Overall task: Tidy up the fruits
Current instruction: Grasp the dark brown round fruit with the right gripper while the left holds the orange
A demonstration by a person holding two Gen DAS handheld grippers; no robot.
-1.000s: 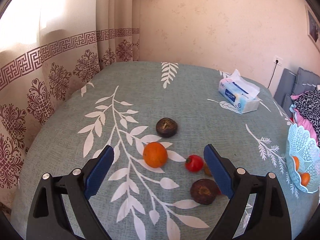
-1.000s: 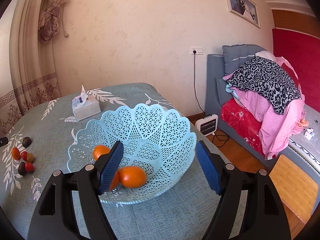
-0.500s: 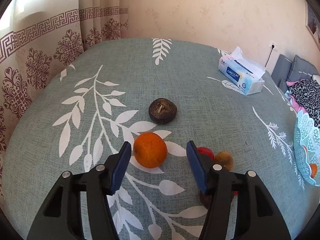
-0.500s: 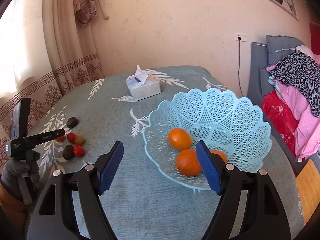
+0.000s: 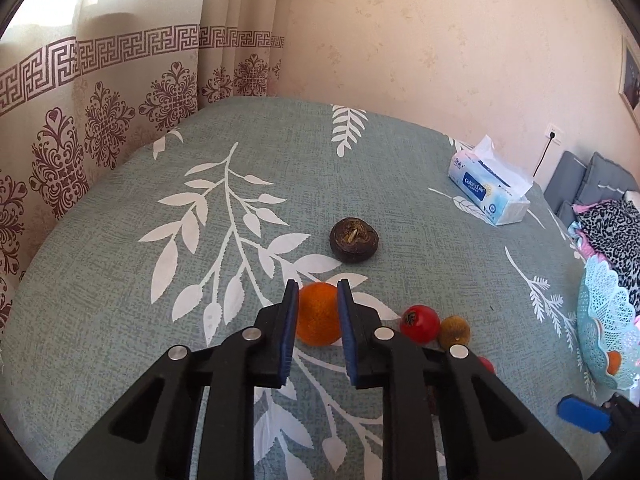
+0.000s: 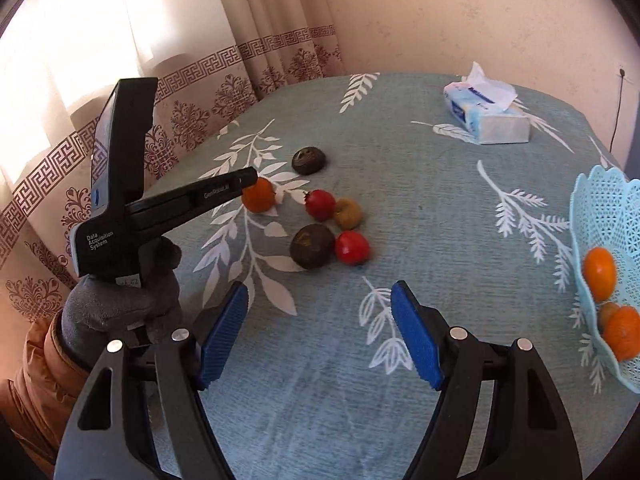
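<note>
Partway through, I'd say: the basket [image 6: 600,216] at far right already holds oranges, at least two, while six fruits are left on the tablecloth [image 6: 420,184].

Left to right in the right wrist view: my left gripper [image 6: 250,184] reaches in low and near level from the left, pads clamped on the orange [image 6: 260,195] that sits on the cloth, not lifted as far as I can tell. The left wrist view shows both blue pads pressed on the orange's sides.

Next come a dark round fruit [image 6: 308,160] further back, a red fruit [image 6: 320,204], a yellowish fruit [image 6: 348,213], a second dark fruit [image 6: 312,246] and a second red fruit [image 6: 352,247].

My right gripper [image 6: 320,336] hovers over bare cloth, jaws wide apart, holding nothing.
</note>
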